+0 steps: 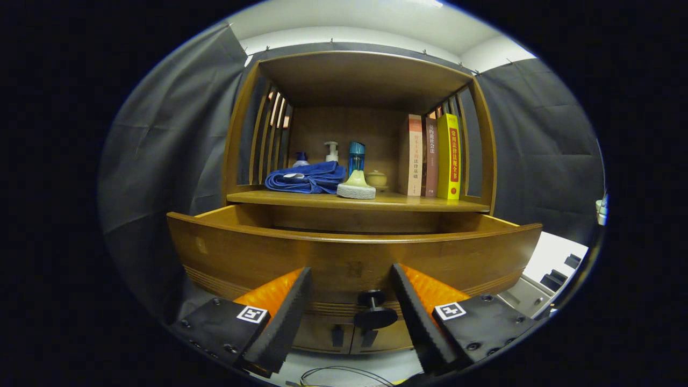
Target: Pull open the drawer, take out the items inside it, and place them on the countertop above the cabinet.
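As the front panel blocks it: drawer (352, 252) interior hidden, contents unknown.
Drawer: pulled out below countertop (355, 201).
Knob (374, 310): between the fingers, touching neither.
Gripper (349, 285): fingers spread apart, holding nothing.
Countertop: towel (306, 177), bottles, books.

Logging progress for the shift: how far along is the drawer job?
The drawer already stands pulled out below the countertop. The hand-held gripper is open, its fingers either side of the black knob, gripping nothing. Left: lifting out its contents, hidden behind the drawer front.
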Demonstrator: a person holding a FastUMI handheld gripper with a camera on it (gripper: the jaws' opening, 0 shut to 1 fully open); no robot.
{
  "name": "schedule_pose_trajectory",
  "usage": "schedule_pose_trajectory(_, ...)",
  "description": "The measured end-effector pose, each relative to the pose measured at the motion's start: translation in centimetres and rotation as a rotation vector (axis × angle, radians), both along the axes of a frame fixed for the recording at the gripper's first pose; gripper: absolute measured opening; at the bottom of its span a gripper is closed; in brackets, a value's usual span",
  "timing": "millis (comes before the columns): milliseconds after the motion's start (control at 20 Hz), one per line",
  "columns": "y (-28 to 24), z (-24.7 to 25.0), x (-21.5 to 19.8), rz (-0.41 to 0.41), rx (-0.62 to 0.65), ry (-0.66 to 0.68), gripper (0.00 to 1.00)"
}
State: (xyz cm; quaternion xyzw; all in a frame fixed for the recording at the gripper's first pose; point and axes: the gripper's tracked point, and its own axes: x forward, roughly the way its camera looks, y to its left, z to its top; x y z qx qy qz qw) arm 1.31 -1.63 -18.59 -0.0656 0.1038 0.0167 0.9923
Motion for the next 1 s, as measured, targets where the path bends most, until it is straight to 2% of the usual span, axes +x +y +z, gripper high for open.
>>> schedule_pose_trajectory(250,-0.1,-0.1,1.1,-0.003,0.000,0.012,0.98)
schedule_pose_trajectory(1000,-0.2,-2.2,7.7,-0.007,-0.004,0.047,0.98)
